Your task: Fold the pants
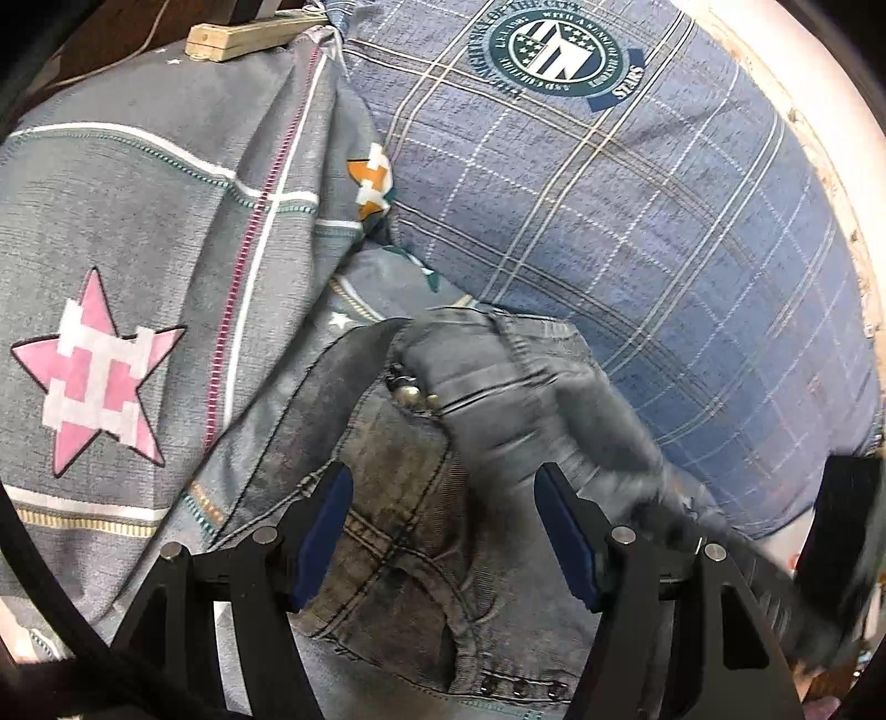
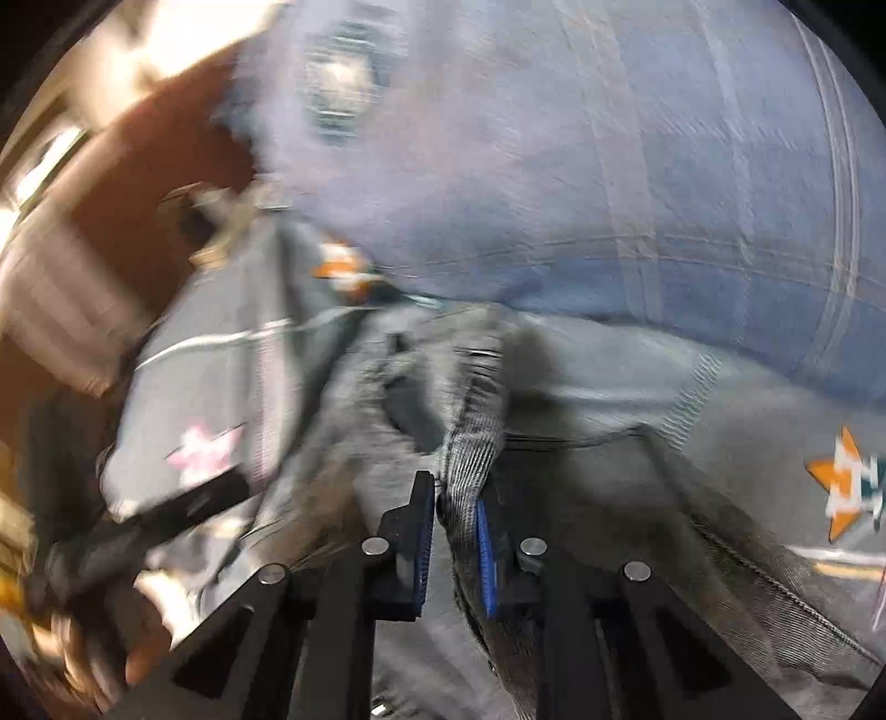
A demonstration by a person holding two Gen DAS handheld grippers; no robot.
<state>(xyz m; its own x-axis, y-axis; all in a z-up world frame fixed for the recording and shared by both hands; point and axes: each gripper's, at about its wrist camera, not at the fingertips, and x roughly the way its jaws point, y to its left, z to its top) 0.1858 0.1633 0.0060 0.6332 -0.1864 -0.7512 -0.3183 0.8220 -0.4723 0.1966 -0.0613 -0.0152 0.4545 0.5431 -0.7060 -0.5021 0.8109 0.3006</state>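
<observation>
Grey washed denim pants lie bunched on a bed, waistband and pocket showing in the left wrist view. My left gripper is open, its blue pads apart above the pocket area, holding nothing. In the blurred right wrist view, my right gripper is shut on a ribbed edge of the pants, which rises between its blue pads. The rest of the pants spreads to the right below it.
A blue plaid pillow with a round green emblem lies behind the pants. A grey bedsheet with pink and orange stars covers the left. A wooden piece sits at the far top left. The blue pillow fills the upper right wrist view.
</observation>
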